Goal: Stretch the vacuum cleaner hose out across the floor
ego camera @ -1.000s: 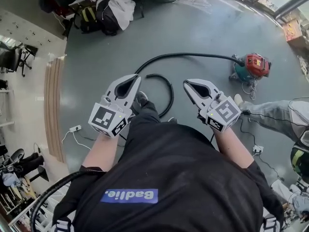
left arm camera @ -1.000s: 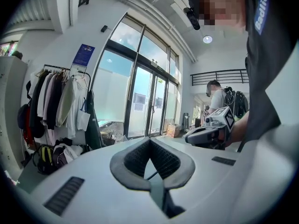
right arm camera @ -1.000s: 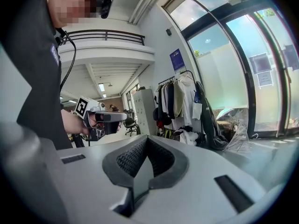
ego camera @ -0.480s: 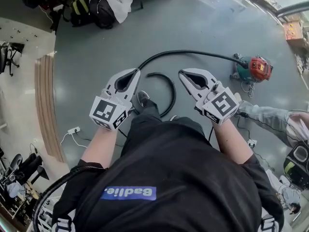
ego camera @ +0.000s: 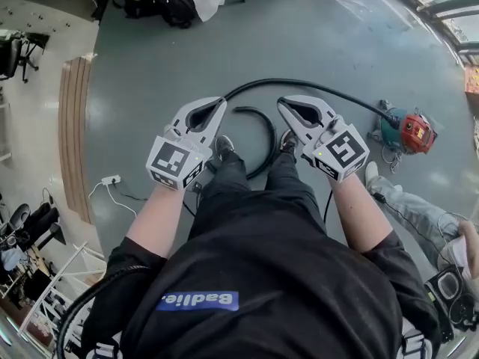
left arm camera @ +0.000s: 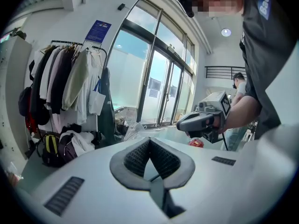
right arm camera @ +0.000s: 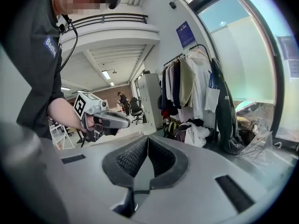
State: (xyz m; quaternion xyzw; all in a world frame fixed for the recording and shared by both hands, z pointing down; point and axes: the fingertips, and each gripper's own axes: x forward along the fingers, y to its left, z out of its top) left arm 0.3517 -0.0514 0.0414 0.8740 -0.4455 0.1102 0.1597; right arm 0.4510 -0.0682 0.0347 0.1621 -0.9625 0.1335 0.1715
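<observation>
Both the left gripper (ego camera: pixel 219 102) and the right gripper (ego camera: pixel 282 102) are clenched shut with nothing between the jaws, held out side by side in front of the person. The hose (ego camera: pixel 314 85) lies on the grey floor (ego camera: pixel 150 66). Its long run goes leftward from the red vacuum cleaner (ego camera: pixel 408 132), then bends back by the left gripper's tip. A shorter curved black piece (ego camera: pixel 264 133) sits between the grippers; can't really tell if it joins up.
</observation>
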